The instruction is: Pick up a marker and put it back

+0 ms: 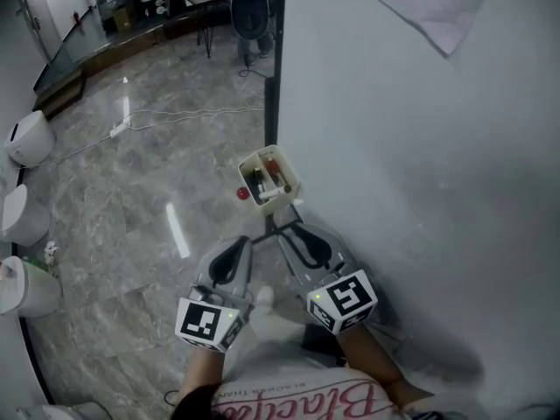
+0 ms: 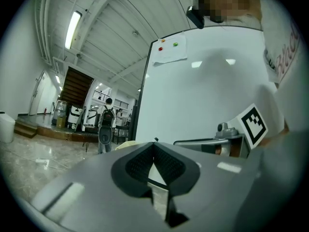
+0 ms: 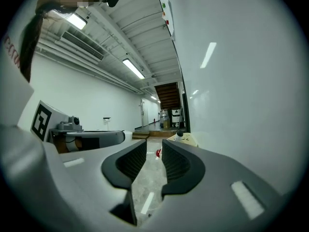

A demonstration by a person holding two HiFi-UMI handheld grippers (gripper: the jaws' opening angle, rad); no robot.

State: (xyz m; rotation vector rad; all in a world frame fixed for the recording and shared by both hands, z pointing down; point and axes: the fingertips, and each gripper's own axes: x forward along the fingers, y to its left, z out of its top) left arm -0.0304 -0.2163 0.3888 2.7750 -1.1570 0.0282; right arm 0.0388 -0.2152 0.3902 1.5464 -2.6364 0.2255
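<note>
A small cream marker box (image 1: pixel 268 178) hangs at the left edge of the whiteboard (image 1: pixel 420 147), with several markers (image 1: pixel 259 184) inside. A red round thing (image 1: pixel 242 193) sits just left of it. Both grippers hover below the box, pointing toward it. My right gripper (image 1: pixel 290 232) is open with nothing between its jaws; in the right gripper view (image 3: pixel 154 149) the box (image 3: pixel 187 139) shows just beyond and right of its tips. My left gripper (image 1: pixel 244 243) is shut and empty, its tips meeting in the left gripper view (image 2: pixel 154 146).
The whiteboard fills the right side. A polished marble floor (image 1: pixel 157 226) lies to the left, with a white cable (image 1: pixel 175 116) across it and white bins (image 1: pixel 31 138) along the left edge. A person with a backpack (image 2: pixel 107 117) stands far off.
</note>
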